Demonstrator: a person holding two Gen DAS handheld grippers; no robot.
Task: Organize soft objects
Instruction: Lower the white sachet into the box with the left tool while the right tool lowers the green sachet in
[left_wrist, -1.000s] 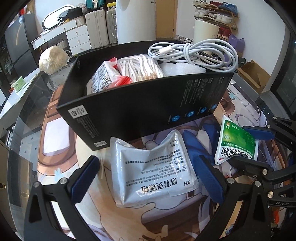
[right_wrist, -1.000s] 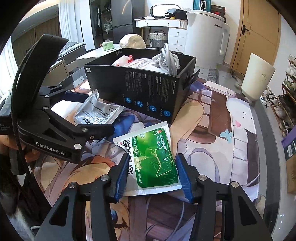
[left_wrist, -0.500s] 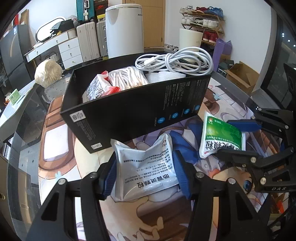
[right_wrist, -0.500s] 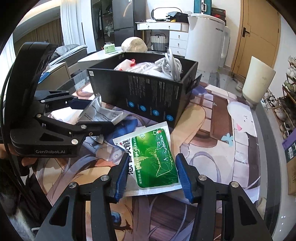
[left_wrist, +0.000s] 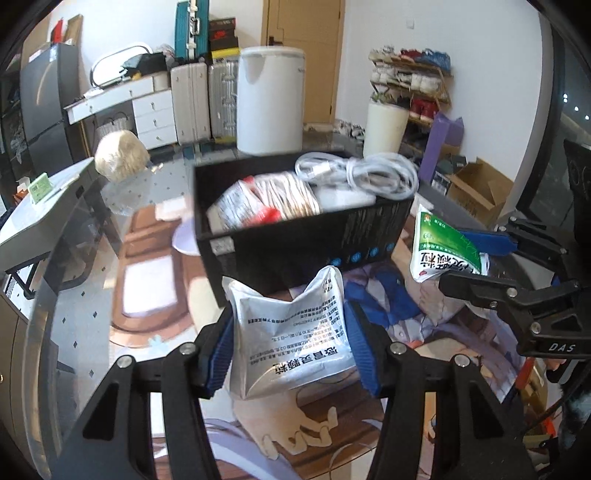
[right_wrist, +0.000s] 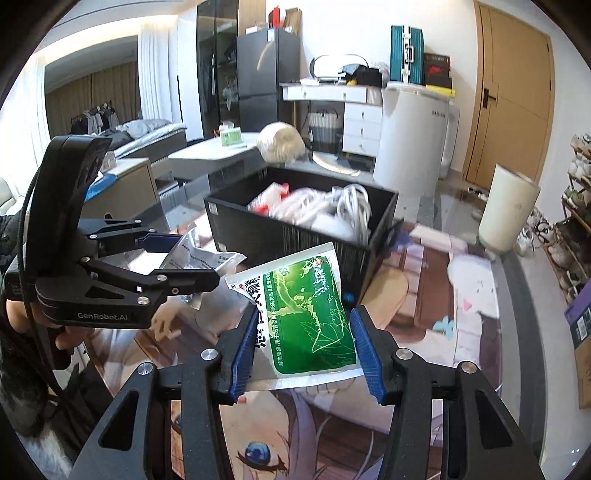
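Left gripper (left_wrist: 291, 354) clamped on silver sachet (left_wrist: 291, 339), lifted just in front of the black box (left_wrist: 306, 247). Right gripper (right_wrist: 303, 350) clamped on green sachet (right_wrist: 310, 317), held at the box's near right corner. Inside the box: white cable (left_wrist: 365, 175), packets, blurred, seemingly wrapped goods.

The black box (left_wrist: 306, 236) stands directly ahead of both grippers, its near wall upright across the approach. Its top is open, but a coiled white cable (left_wrist: 362, 173) and packets (left_wrist: 258, 206) fill much of the interior. The tabletop (right_wrist: 436, 288) to the right of the box lies bare.
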